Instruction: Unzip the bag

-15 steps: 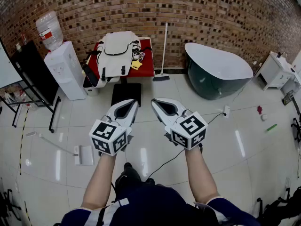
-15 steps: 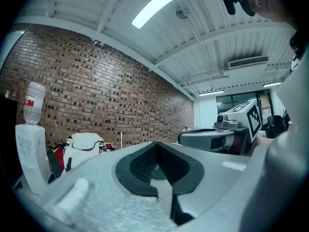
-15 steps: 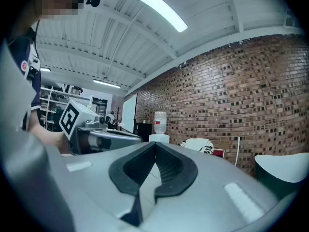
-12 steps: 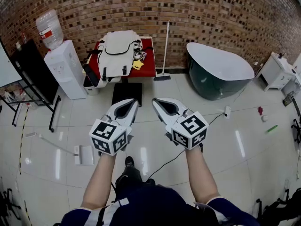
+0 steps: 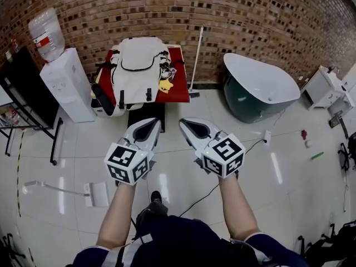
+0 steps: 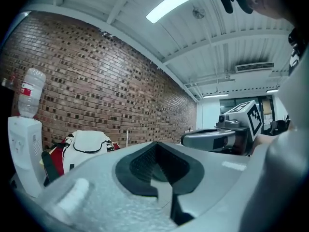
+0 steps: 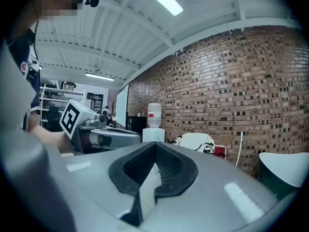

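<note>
Up ahead, bag point(image 5: 137, 68) sits closer.

Floor point(image 5: 289, 166) — pale tiles, glossy, with streaks of reflected light. Wall point(image 5: 250, 15): rough matt brick, red-brown and dark. Bag point(image 5: 136, 65): white cloth, matt, dark trim. Tub point(image 5: 261, 85): smooth and glossy, white inside, dark outside. Water dispenser point(image 5: 61, 85): white plastic, topped by a clear plastic bottle point(image 5: 41, 32). Left gripper point(image 5: 151, 122) and right gripper point(image 5: 186, 121) — pale, finely grained plastic shells; black ribbed pads point(image 7: 169, 167).

The backpack point(image 5: 136, 65) lies on the table point(image 5: 177, 87) at upper centre, with the water dispenser point(image 5: 62, 85) left of it and the broom point(image 5: 196, 60) and bathtub point(image 5: 261, 90) to its right.
</note>
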Action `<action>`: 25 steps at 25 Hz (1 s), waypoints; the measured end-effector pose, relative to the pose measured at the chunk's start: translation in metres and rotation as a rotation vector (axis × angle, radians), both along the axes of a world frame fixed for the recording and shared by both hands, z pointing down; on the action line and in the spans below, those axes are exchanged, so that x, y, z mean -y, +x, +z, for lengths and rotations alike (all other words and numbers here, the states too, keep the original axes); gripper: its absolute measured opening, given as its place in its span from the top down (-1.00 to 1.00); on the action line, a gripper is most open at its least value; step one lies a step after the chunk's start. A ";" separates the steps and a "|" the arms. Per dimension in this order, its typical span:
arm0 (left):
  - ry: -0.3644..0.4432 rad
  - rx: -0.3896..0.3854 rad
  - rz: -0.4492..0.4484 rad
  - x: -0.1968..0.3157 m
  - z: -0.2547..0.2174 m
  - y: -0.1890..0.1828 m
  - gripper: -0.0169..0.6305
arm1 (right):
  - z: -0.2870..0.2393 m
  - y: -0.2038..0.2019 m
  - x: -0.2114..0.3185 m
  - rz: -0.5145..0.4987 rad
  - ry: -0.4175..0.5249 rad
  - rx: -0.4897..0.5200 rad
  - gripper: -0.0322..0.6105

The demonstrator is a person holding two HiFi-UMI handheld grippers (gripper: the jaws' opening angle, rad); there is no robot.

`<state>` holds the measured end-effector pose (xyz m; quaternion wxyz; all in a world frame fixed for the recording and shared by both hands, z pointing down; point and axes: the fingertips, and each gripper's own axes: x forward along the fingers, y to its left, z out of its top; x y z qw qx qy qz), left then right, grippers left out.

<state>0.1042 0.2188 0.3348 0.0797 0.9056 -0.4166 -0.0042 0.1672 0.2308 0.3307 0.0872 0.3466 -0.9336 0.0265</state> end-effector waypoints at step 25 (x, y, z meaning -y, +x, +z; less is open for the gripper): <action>-0.087 0.044 -0.023 0.263 0.052 -0.030 0.94 | 0.047 -0.013 0.280 0.045 -0.063 0.028 0.89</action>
